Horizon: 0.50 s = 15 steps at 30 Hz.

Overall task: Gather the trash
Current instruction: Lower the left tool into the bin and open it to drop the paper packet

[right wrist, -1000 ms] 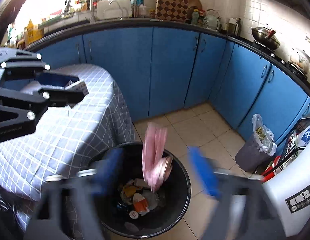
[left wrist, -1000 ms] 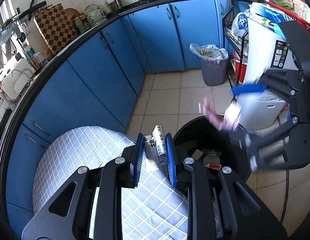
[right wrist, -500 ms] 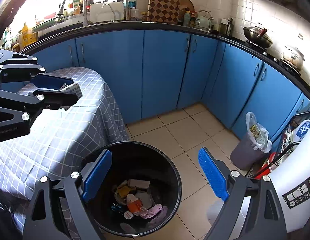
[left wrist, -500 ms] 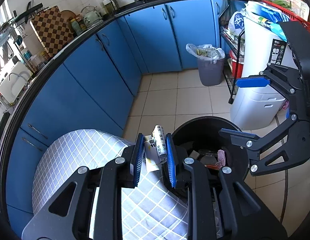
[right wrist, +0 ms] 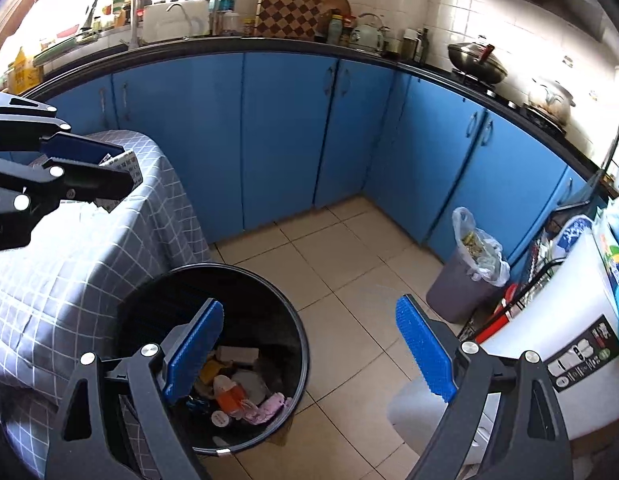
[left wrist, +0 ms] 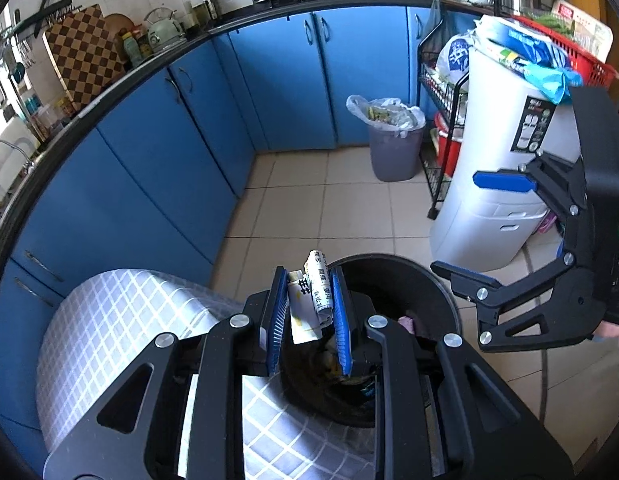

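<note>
The pink wrapper (right wrist: 265, 408) that was dropping between the right gripper's fingers a second ago is now lying in the black bin (right wrist: 297, 344), on top of the other rubbish, and the left gripper (left wrist: 307, 314) has been creeping from over the checked tablecloth (left wrist: 121, 320) toward the bin's rim. The right gripper (right wrist: 309, 350) is hanging above the bin mouth with its jaws spread wide and nothing between them. The left gripper is squeezing a crumpled paper packet (left wrist: 315, 300) between its blue pads (left wrist: 277, 320), jaws nearly together, the packet's printed end sticking out past the fingertips; it is sitting right at the near edge of the bin, partly over the cloth and partly over the opening. That packet is looking light, soft and easily crushed, so it is probably needing only a gentle pinch across its rolled middle, where it is being held now; being so light, it may flutter or cling to a pad when let go, so it is best released well over the opening. Against half a second ago, the bin is filling more of the left view.
</note>
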Motion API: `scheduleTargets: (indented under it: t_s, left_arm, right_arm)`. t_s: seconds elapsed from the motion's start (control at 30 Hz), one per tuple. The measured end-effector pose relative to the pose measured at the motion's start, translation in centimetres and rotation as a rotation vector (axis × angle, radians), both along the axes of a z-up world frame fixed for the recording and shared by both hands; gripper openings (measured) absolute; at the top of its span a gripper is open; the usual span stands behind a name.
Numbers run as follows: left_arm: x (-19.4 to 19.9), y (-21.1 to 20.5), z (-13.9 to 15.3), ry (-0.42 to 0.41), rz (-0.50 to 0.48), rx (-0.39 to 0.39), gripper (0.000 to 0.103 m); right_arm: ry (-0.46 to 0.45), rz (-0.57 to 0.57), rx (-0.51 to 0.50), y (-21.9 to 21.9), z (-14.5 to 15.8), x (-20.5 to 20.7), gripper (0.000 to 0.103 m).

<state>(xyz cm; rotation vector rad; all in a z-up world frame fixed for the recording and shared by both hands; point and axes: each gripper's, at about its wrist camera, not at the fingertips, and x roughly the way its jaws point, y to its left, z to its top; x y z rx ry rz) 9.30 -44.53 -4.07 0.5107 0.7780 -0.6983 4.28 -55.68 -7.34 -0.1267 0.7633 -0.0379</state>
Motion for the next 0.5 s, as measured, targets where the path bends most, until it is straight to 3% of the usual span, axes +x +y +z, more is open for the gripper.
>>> scheduleTargets:
  t_s: [0.23,0.5]
  left_arm:
    - [1.2,-1.4,-0.5,0.108,0.005,-0.063,0.025]
    - [1.8,-2.2,-1.7,0.15,0.013,-0.072,0.025]
  right_arm:
    - [-0.006,-0.036,0.039,-1.9,-0.4,-0.7,0.086]
    - [-0.013,-0.052,0.076,-2.7,-1.1,-1.0,0.086]
